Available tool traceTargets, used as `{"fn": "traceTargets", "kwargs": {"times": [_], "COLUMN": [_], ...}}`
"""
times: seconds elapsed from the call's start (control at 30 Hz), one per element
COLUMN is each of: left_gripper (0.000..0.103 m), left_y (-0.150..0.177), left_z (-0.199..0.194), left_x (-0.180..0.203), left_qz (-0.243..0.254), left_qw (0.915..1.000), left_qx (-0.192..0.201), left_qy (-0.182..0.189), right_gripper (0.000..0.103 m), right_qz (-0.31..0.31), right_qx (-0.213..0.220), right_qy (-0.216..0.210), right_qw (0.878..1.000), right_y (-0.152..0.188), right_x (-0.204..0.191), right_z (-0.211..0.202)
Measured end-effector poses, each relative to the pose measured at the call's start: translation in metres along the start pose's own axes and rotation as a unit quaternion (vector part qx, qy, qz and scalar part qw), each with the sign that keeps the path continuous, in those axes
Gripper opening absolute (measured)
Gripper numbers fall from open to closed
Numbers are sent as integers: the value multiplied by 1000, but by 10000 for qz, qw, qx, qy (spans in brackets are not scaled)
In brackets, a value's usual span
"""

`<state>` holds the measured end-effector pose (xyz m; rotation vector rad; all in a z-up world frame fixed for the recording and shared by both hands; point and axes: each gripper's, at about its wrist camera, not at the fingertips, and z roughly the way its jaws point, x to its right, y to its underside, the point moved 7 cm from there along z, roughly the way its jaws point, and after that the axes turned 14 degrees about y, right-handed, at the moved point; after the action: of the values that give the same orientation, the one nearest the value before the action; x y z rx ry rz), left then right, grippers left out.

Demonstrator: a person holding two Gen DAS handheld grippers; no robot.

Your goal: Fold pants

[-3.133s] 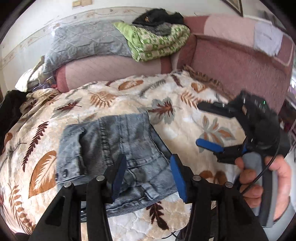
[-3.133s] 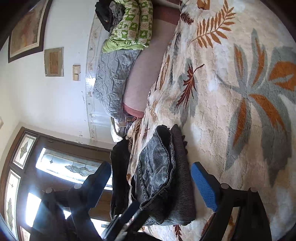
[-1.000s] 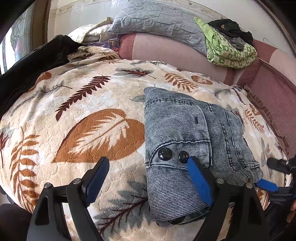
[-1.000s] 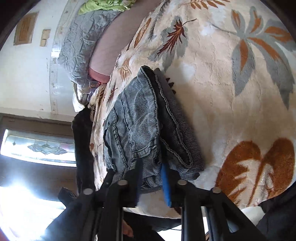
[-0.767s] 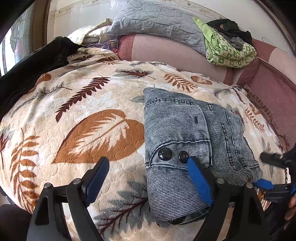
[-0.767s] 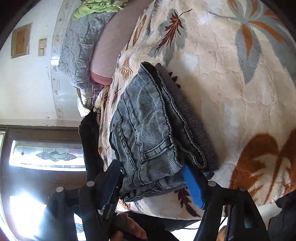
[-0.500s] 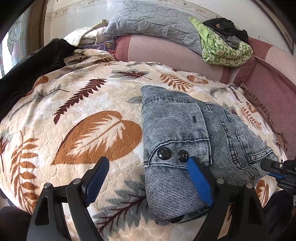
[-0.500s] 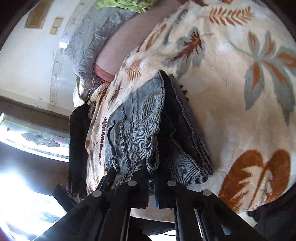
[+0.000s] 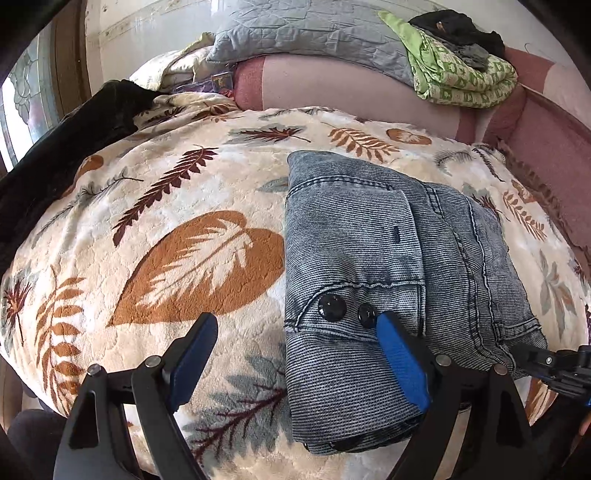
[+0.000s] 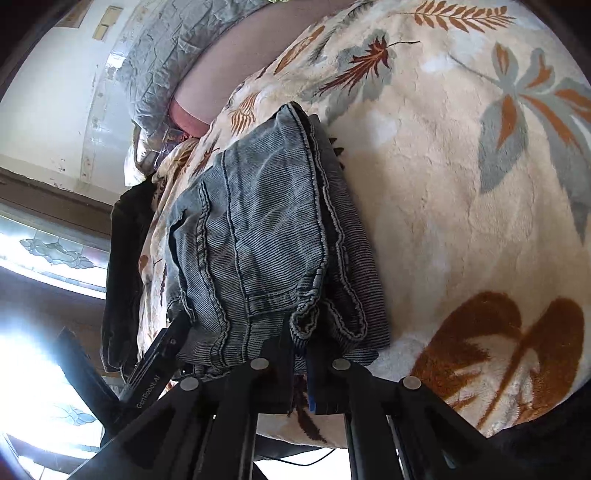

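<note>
One pair of folded grey denim pants (image 9: 388,258) lies on one leaf-print blanket (image 9: 177,258). Two black buttons (image 9: 331,307) show on the pants. Two grippers are in view — the left gripper (image 9: 295,365) and the right gripper (image 10: 301,373). One grey quilted pillow (image 9: 306,33), one green patterned quilt (image 9: 461,77) and one black garment (image 9: 48,155) lie beyond.

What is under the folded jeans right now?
The folded jeans lie on the leaf-print blanket, which shows all around them. Along their edge in the right wrist view, darker folded denim layers sit beneath the top panel. Whatever is directly underneath the stack is covered.
</note>
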<state>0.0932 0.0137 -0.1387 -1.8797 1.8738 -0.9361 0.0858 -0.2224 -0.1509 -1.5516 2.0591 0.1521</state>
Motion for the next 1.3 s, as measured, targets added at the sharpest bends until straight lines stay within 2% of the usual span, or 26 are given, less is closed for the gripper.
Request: {"fn": "traceTargets", "kwargs": {"times": [0.07,0.13,0.23,0.37,0.47,0.57,0.67,0.8,0.83,0.87,0.9,0.93,0.97,1.03,1.07,1.1,1.17,1.2,1.3], "left_gripper": [89,89,89,89,89,89,89,89,89,89,89,89,89,89,89,88,88,88,88], "left_y": [0,2,1,1,1,1,1,2,2,1,1,1,1,-3,-5,-7,-7,-4,9], "left_z": [0,0,0,0,0,1,1,2,1,1,1,1,0,-8,-14,-22,-32,-32,-24], "left_x": [0,0,0,-2,-2,-1,-2,-2,-2,-2,-1,-1,-1,-4,-10,-19,-41,-51,-65], "left_qz": [30,-1,-34,-65,-61,-83,-74,-57,-55,-54,-59,-66,-68,-217,-422,-730,-1494,-1885,-2768], "left_qw": [10000,10000,10000,9999,9999,9999,9999,9999,9999,9999,9999,9999,9999,9988,9970,9940,9817,9724,9360], "left_qx": [26,55,50,39,43,52,68,79,83,86,82,74,77,158,261,410,599,589,406], "left_qy": [1,15,34,75,85,107,105,101,97,89,81,82,108,416,586,709,1020,1245,2136], "right_gripper": [11,11,11,11,11,11,11,11,14,29,40,60,65,64,59,55,54,54,54], "right_qz": [-101,-236,-448,-739,-683,-543,-392,-512,-580,-648,-629,-564,-588,-472,-377,-445,-439,-447,-541], "right_qx": [11,253,522,646,667,604,734,1124,1142,1080,939,772,579,12,-111,128,60,23,5], "right_qy": [78,153,48,132,401,551,488,217,137,-28,-124,-89,38,378,184,111,72,78,109], "right_qw": [9999,9993,9976,9951,9946,9952,9953,9921,9917,9920,9935,9954,9966,9982,9991,9989,9990,9990,9985], "right_y": [-2,-9,-18,-23,-24,-18,-19,-31,-33,-33,-33,-32,-28,-14,-6,-7,-6,-8,-8], "right_x": [-3,-10,-32,-59,-56,-37,-29,-54,-63,-71,-74,-72,-67,-43,-34,-31,-30,-31,-32], "right_z": [-9,-27,-49,-52,-49,-51,-66,-91,-91,-86,-76,-61,-41,2,14,9,4,4,7]}}
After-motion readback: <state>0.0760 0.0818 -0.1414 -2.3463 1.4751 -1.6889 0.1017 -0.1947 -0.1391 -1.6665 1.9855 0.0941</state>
